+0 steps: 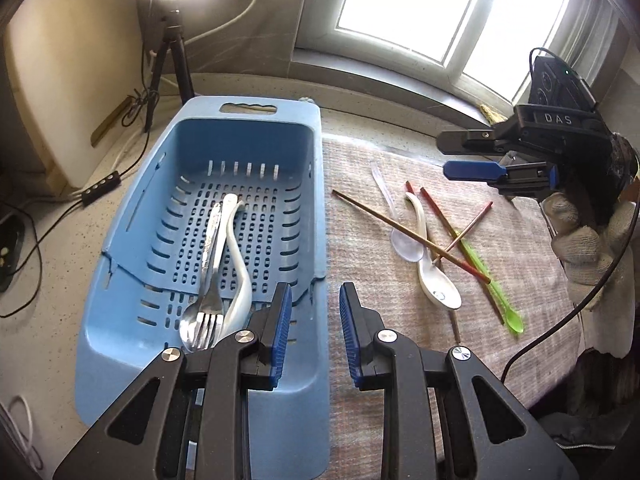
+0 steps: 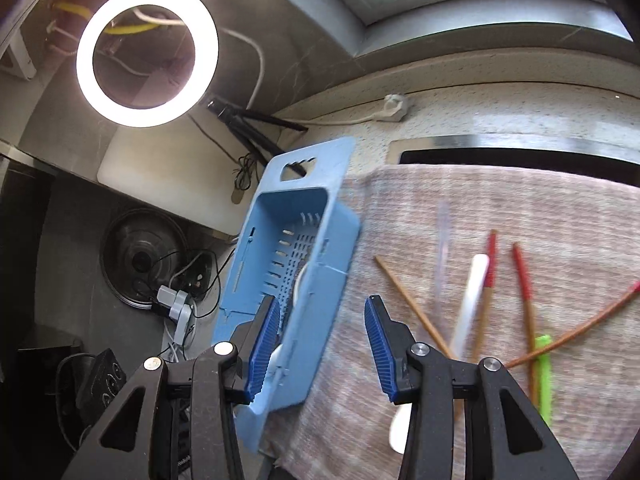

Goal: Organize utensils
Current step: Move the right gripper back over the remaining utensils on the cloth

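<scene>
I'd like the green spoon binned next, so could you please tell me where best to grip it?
Grip the green spoon on its bare lower handle just above the bowl, coming from above with the fingers across its width. Higher up, chopsticks cross over it, while the bowl end lies flat and free on the cloth.

A lit ring light [image 2: 147, 54] and blown-out window [image 1: 436, 4] glare brightly. Fisheye bending curves the edges; motion blur smears the right wrist view's chopsticks [image 2: 524, 284].
</scene>
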`<state>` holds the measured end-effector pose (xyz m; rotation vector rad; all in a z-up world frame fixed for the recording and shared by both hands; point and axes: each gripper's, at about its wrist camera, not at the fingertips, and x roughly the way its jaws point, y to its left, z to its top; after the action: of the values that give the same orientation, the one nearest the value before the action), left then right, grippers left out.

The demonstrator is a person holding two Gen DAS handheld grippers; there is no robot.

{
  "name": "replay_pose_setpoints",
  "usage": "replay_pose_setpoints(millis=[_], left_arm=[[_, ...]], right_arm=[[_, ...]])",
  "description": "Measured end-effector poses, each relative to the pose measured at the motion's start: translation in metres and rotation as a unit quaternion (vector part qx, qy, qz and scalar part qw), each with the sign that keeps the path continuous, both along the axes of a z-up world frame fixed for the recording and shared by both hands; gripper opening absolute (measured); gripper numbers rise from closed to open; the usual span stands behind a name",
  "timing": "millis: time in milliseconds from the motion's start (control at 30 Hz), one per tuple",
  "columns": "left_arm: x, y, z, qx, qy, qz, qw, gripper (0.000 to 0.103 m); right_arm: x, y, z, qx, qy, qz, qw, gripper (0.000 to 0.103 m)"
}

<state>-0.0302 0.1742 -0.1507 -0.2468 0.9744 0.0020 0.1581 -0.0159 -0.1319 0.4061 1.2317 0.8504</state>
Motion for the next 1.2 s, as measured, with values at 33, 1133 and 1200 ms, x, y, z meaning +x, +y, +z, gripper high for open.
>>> replay_pose_setpoints(millis=[33, 1133, 1200], left_arm=[[0.002, -0.003, 0.000, -0.001, 0.000, -0.002, 1.0000, 0.025], [0.020, -0.070, -0.013, -0.023, 0.021, -0.050, 0.9983, 0.028], [0.018, -0.067, -0.012, -0.025, 0.021, -0.048, 0.9983, 0.028]], right_arm=[[0.003, -0.013, -0.002, -0.003, 0.002, -0.007, 1.000, 0.041], [0.030, -0.030, -0.070, -0.093, 0.102, -0.033, 0.990, 0.030], [0.031, -0.018, -0.077, -0.100, 0.108, -0.027, 0.989, 0.030]])
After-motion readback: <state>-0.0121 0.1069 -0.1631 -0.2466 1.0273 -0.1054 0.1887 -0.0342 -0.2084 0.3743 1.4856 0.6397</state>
